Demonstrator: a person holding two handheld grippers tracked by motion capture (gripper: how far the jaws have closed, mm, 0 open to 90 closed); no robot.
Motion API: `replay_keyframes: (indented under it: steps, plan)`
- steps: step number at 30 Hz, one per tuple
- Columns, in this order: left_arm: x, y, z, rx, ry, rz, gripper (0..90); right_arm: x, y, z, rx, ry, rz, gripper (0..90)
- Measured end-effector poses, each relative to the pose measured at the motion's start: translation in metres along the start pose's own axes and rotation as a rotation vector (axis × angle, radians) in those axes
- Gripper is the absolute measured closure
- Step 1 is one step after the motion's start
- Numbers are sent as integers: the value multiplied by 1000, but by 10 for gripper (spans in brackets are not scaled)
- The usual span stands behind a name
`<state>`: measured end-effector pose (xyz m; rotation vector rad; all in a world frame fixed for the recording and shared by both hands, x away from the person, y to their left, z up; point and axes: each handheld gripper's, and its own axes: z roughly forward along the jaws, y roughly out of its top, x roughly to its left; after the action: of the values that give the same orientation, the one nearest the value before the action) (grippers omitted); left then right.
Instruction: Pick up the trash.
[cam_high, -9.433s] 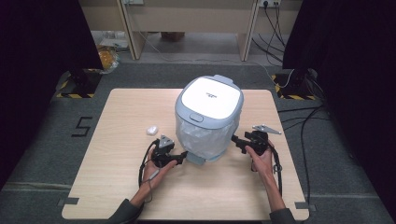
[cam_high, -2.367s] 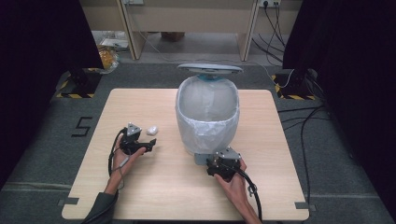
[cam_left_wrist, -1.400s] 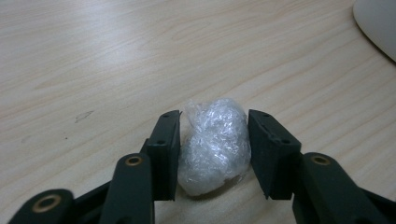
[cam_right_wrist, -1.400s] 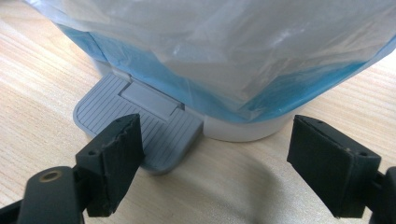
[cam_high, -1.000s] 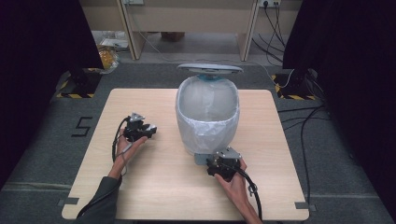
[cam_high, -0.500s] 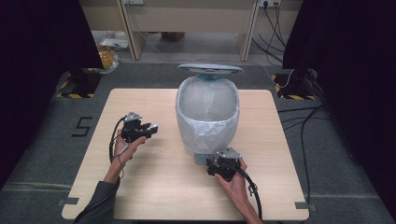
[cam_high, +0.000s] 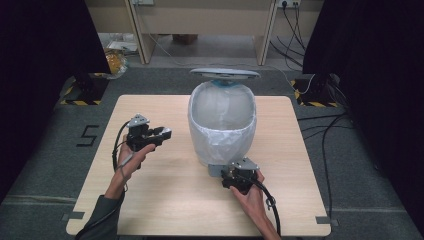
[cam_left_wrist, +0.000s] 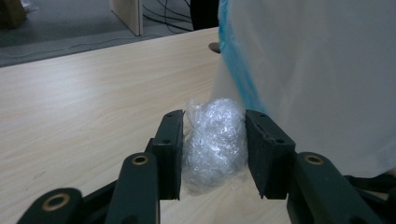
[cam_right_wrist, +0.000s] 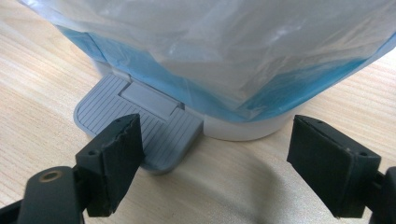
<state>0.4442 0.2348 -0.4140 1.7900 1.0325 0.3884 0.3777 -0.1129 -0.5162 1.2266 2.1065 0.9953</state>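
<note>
A: Surroundings?
B: Pale wooden surface (cam_high: 165, 200) on grey floor (cam_high: 45, 170). White "5" marking (cam_high: 89, 135) left of it.
A: Right side?
B: Black cables (cam_high: 327, 135) across floor. Black curtains (cam_high: 365, 60) at both sides.

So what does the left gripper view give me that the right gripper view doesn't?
Left gripper view: the left gripper has its jaws closed on a crumpled wad of clear plastic, held just above the wooden table beside the bin's side.

Right gripper view: the right gripper is open, one jaw resting on the grey foot pedal at the bin's base.

Both show the bin with its translucent liner bag draped over the blue body, and the same table.
</note>
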Motion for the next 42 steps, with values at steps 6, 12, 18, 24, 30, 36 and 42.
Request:
replay_keyframes:
  steps: [6, 12, 18, 24, 30, 36, 42]
  plan:
    - [-10, 12, -10, -24, -19, 22, 588, 0, 0, 0, -1, 1, 1, 180]
    - [-18, 22, -19, -31, -28, 50, 587, 0, 0, 0, -1, 1, 3, 181]
    - [-24, 33, -30, -42, -42, 67, 588, 0, 0, 0, 0, 1, 1, 180]
    - [-32, 47, -41, -47, -54, 95, 587, 0, 0, 0, 1, -1, -3, 180]
    - [-34, 58, -46, -65, -90, 84, 588, 0, 0, 0, 1, 0, -3, 180]
    - [-44, 75, -50, -70, -121, 100, 588, -1, 0, 0, -1, 2, -3, 180]
    - [-56, 90, -52, -74, -116, 142, 588, -1, 0, 0, 0, 2, -2, 180]
